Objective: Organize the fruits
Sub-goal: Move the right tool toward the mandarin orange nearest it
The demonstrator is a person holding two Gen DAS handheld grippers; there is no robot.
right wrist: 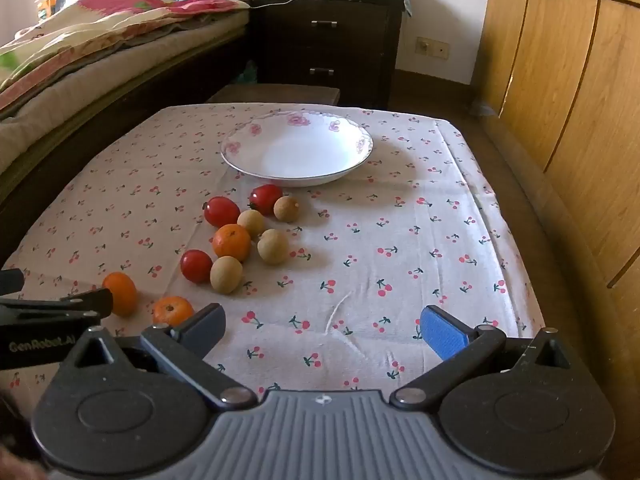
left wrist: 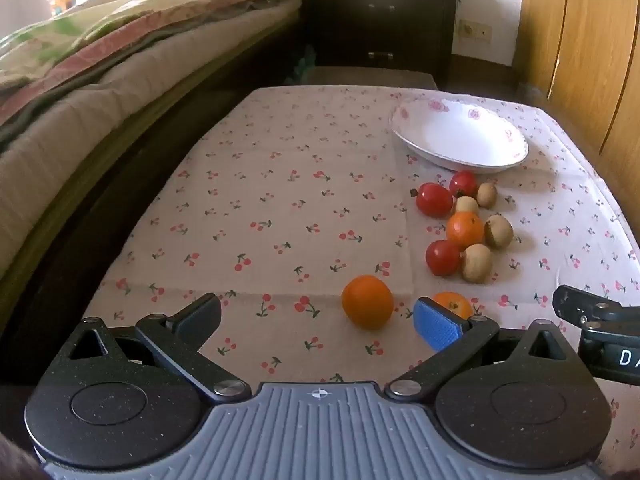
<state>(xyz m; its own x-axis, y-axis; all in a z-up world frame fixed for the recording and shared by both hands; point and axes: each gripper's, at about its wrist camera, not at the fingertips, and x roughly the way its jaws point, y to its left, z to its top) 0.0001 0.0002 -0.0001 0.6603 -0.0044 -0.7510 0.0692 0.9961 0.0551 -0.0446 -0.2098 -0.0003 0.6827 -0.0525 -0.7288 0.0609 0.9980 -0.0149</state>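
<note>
A white flowered plate (left wrist: 460, 138) (right wrist: 298, 152) sits empty on the cherry-print tablecloth (left wrist: 280, 208). In front of it lie three red tomatoes (right wrist: 221, 211), several brown longans (right wrist: 273, 246) and an orange (right wrist: 232, 242) in a loose cluster (left wrist: 465, 230). Two more oranges lie nearer. One (left wrist: 367, 301) (right wrist: 120, 294) rests just ahead of my open left gripper (left wrist: 320, 322), untouched. The other (left wrist: 454, 305) (right wrist: 173, 311) is partly hidden behind the left gripper's blue pad. My right gripper (right wrist: 324, 332) stands open over bare cloth, with nothing between its fingers.
A bed with a flowered quilt (left wrist: 120, 40) runs along the table's left side. A dark nightstand (right wrist: 328, 44) stands beyond the far edge, and wooden wardrobe doors (right wrist: 560, 100) line the right. The right gripper's body (left wrist: 592, 312) shows at the left wrist view's edge.
</note>
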